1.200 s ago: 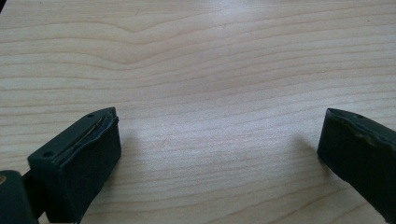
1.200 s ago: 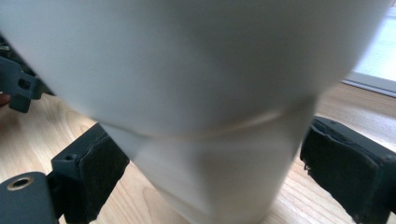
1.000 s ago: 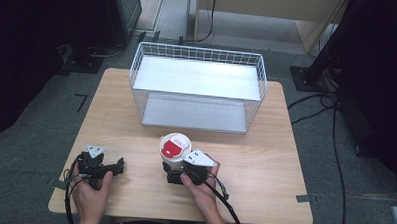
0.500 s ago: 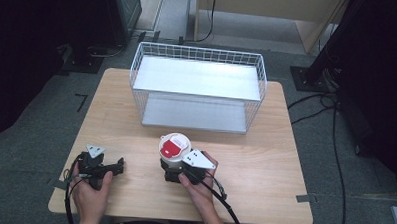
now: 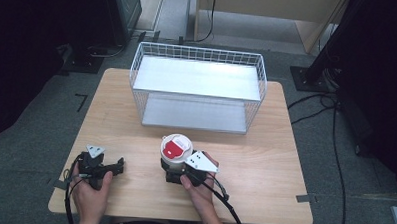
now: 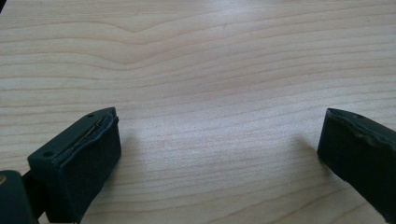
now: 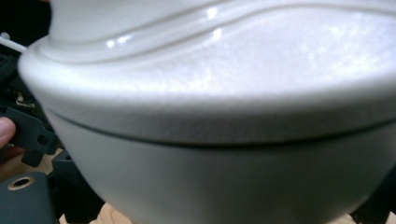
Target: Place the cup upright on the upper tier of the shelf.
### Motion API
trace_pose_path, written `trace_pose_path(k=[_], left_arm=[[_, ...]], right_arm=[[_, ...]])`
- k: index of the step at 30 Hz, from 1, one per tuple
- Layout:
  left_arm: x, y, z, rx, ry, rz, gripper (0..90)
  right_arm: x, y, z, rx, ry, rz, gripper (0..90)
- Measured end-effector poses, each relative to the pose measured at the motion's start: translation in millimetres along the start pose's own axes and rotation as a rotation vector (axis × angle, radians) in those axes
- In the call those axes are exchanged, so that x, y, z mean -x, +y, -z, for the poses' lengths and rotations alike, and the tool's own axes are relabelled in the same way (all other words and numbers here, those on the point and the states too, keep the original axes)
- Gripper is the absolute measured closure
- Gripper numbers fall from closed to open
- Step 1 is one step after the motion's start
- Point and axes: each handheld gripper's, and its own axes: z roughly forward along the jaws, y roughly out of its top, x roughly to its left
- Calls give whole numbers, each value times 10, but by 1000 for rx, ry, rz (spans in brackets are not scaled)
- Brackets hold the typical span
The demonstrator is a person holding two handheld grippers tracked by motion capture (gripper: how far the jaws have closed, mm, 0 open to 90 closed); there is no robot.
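Note:
A white lidded cup (image 5: 175, 149) with a red label on its lid stands at the table's near middle. My right gripper (image 5: 177, 171) sits just behind it on the person's side, jaws around its lower body and shut on it. In the right gripper view the cup's white wall and lid rim (image 7: 219, 116) loom very close, and the jaws are mostly hidden. My left gripper (image 5: 115, 165) rests on the wood at the near left, pointing right toward the cup. It is open, and bare wood lies between its jaws (image 6: 219, 140).
A white wire basket (image 5: 198, 54) with a pale floor stands at the back middle of the wooden table (image 5: 270, 159). Cables trail from both grippers over the near edge. Dark stands and cables surround the table on the floor.
The right gripper and the cup have shifted slightly left and toward the person. The left gripper has not moved.

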Motion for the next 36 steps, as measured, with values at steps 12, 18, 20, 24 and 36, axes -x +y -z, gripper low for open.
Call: trace_pose_path(k=[12,18,20,24,36], left_arm=[[1,0,-1,1,0,2,0],[0,0,0,1,1,0,0],[0,0,0,1,1,0,0],[-1,1,1,0,0,0,0],[0,0,0,1,0,0,0]], right_arm=[[-14,197,89,58,4,-2,84],[-33,325,114,88,11,5,84],[-39,367,122,93,11,8,84],[-40,479,141,114,8,22,84],[38,713,190,159,-10,21,84]])
